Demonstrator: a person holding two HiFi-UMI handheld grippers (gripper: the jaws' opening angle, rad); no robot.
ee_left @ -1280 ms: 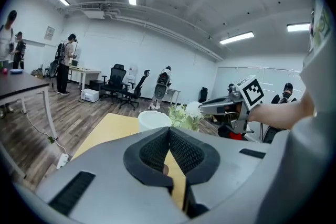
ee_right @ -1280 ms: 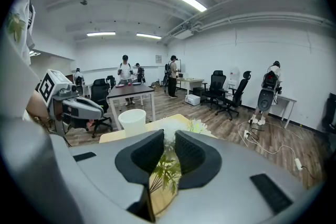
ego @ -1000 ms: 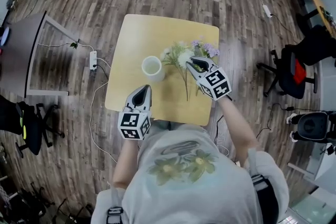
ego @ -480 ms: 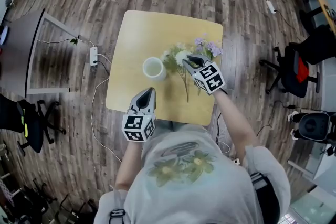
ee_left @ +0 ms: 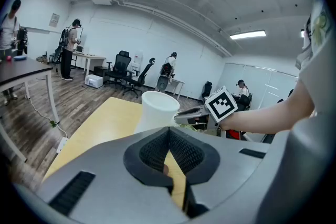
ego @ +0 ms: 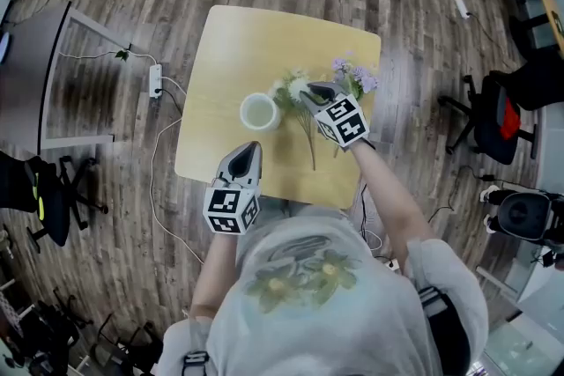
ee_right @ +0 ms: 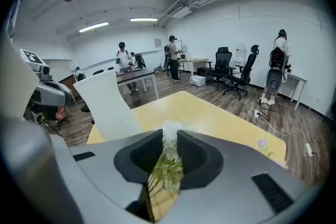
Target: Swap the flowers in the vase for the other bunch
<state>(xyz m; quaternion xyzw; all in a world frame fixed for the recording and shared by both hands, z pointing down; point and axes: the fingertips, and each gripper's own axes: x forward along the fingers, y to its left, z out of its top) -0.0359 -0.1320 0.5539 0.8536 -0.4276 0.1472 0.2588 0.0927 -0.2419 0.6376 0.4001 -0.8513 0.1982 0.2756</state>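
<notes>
An empty white vase stands upright near the middle of the light wooden table. Just right of it my right gripper is shut on the white flower bunch, low over the table. In the right gripper view its green stems fill the gap between the pads, and the white heads poke past the tips. A purple bunch lies on the table further right. My left gripper is shut and holds nothing at the near edge, pointing at the vase.
The table is small, with wood floor on all sides. A power strip and cables lie on the floor to the left. Office chairs stand at the right. In the left gripper view, people stand at desks in the background.
My right gripper has come down and shifted left toward the vase, with the white bunch still in it. The left gripper has sunk a little near the table's front edge.
</notes>
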